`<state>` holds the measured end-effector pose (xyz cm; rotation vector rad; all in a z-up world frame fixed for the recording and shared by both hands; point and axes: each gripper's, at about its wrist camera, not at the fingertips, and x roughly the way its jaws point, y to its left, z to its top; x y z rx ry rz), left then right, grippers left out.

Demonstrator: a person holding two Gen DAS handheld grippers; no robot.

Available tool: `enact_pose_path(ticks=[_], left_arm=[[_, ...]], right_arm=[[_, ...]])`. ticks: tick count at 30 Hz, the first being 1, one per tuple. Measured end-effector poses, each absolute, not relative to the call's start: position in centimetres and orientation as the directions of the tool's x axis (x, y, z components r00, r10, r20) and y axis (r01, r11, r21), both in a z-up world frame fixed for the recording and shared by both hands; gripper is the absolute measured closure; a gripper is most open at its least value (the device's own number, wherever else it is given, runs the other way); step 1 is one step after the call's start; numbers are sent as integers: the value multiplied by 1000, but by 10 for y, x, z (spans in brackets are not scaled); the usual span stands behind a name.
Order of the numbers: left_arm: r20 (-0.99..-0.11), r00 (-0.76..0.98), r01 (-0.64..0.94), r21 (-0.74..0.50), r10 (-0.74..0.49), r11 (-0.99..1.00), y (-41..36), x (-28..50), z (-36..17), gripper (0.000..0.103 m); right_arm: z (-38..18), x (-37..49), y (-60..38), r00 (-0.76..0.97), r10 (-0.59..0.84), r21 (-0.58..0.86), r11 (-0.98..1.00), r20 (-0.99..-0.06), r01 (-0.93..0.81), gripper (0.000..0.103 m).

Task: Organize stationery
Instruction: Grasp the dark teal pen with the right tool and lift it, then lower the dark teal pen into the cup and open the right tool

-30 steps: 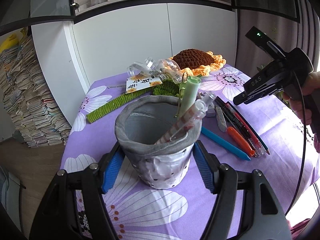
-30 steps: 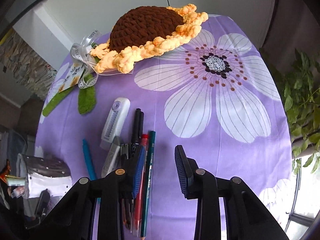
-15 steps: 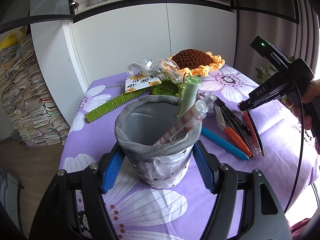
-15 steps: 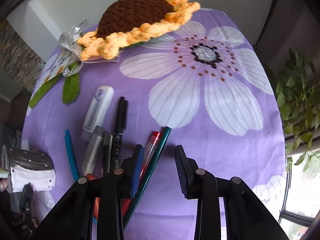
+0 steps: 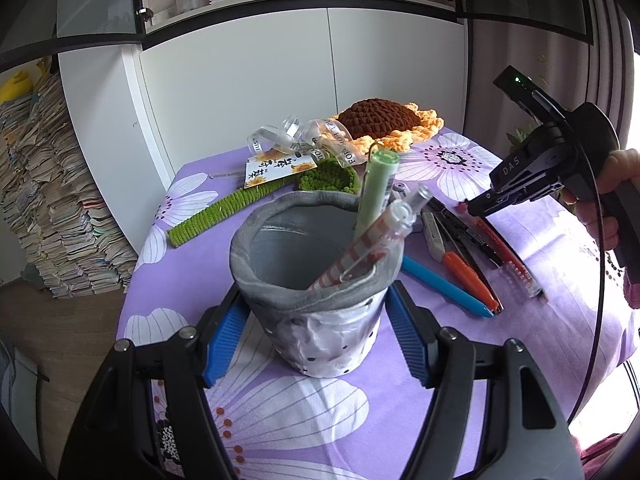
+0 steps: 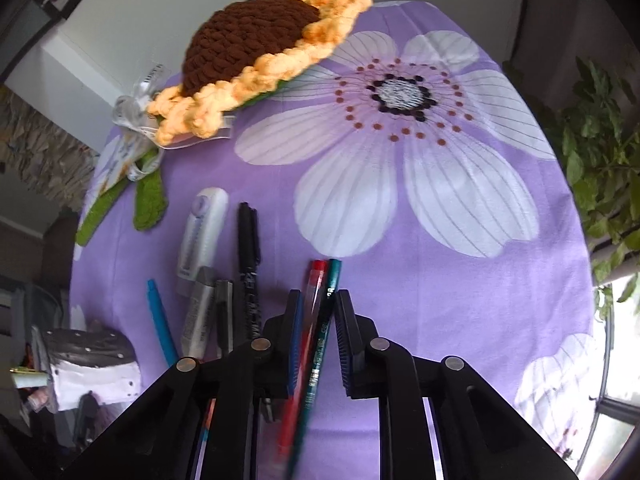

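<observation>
Pens (image 6: 248, 268) on purple floral tablecloth (image 6: 460, 280); left gripper (image 5: 316, 332) spread around holder (image 5: 316, 280); right gripper (image 6: 318, 344) straddling two.

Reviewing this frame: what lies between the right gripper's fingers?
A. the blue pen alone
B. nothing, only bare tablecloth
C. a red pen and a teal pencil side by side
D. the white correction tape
C: in the right wrist view the red pen and teal pencil run between the pads of the right gripper, which are not yet closed on them.
</observation>
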<state>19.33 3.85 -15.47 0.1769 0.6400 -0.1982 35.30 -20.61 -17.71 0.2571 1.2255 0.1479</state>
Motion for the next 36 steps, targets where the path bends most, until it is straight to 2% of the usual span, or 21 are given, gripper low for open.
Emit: enact_pose_path(ticks=[1, 4, 16, 26, 32, 36], left_arm=[[-607, 784, 237, 101, -129, 966, 39, 193, -155, 35], [-609, 783, 237, 99, -129, 967, 39, 193, -155, 35], [-608, 783, 238, 97, -132, 966, 38, 192, -154, 35], [-608, 783, 238, 95, -133, 967, 37, 191, -154, 35], [-608, 782, 243, 94, -137, 965, 36, 191, -155, 35], [-608, 782, 243, 93, -138, 966, 35, 191, -155, 35]], right_arm=[[-176, 354, -204, 336, 274, 292, 957, -901, 3, 95], [-172, 352, -195, 333, 299, 299, 953, -894, -54, 95], [-176, 354, -204, 318, 236, 242, 970, -918, -23, 95], [-175, 357, -181, 316, 144, 123, 989, -938, -87, 95], [-128, 324, -177, 436, 209, 168, 977, -875, -131, 95], [-80, 286, -170, 545, 262, 184, 963, -797, -195, 95]])
